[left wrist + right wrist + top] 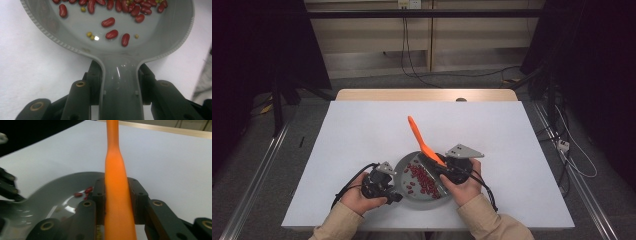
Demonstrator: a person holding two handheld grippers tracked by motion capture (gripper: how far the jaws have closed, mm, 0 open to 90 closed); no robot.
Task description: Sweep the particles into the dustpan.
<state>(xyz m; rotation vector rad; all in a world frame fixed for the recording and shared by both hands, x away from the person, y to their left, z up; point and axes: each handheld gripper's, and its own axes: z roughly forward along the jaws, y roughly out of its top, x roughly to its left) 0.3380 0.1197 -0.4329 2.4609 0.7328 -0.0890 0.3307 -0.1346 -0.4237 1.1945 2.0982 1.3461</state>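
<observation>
two tools were at work in front of me, both closed on something. my left tool (120, 82) clamped the handle of the grey dustpan (160, 47), its jaws pressed against both sides of the neck. the dustpan lay flat on the white table (362, 130), near the front edge, with red beans (422, 179) and a few small yellowish ones scattered inside. my right tool (117, 202) gripped the orange brush handle (115, 170), which rose up and away over the table. in the high view that handle (419, 137) slanted up from the dustpan's right side
</observation>
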